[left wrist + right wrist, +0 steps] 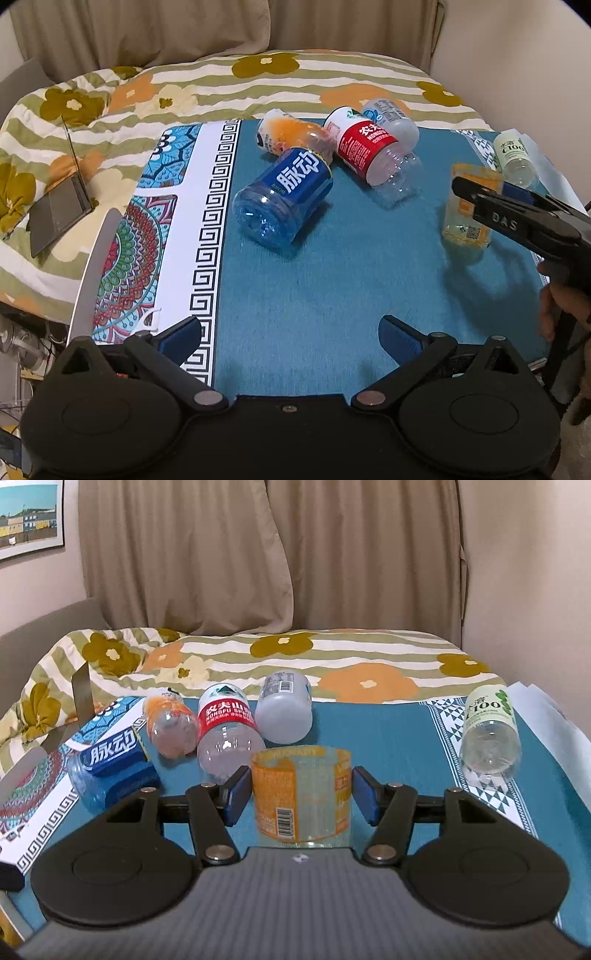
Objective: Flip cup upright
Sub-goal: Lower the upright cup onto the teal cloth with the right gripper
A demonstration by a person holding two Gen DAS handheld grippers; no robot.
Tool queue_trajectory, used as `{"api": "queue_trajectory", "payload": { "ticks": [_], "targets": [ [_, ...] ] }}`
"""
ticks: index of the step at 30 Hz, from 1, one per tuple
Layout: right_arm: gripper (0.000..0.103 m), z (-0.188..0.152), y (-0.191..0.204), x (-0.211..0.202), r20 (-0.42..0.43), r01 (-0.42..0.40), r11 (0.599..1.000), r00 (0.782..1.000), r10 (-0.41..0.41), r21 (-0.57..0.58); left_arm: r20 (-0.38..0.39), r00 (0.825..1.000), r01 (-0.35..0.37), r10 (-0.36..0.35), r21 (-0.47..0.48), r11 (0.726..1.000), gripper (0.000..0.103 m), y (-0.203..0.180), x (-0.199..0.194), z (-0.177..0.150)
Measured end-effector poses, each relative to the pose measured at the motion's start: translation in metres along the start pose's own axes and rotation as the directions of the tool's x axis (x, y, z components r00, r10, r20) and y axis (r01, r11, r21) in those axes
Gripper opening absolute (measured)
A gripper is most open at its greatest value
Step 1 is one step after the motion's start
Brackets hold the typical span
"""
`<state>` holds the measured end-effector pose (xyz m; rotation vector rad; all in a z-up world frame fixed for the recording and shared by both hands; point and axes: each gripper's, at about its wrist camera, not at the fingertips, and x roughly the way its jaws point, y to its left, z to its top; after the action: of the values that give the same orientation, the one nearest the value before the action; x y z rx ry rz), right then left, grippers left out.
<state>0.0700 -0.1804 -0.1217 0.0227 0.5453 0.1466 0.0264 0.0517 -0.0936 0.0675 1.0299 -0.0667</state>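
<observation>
One cup [301, 797] upright (between open jaws) | five bottles lying

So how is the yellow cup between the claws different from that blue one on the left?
The yellow cup stands upright with its open rim on top; the blue cup lies on its side. The yellow cup sits between the right gripper fingers, which flank it with small gaps; the blue cup lies apart from both grippers. Both are clear cut-down bottles with labels, on the teal mat.
</observation>
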Motion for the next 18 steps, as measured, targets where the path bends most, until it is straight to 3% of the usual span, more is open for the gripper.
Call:
{"api": "queue_trajectory", "payload": {
  "ticks": [18],
  "targets": [
    [0.075,-0.009,-0.002,-0.017,-0.053,-0.017,1.000,0.998,0.016,-0.011,0.024,1.000,-0.005,0.005,0.032,0.999,0.103,-0.015,-0.010,-0.003]
  ]
}}
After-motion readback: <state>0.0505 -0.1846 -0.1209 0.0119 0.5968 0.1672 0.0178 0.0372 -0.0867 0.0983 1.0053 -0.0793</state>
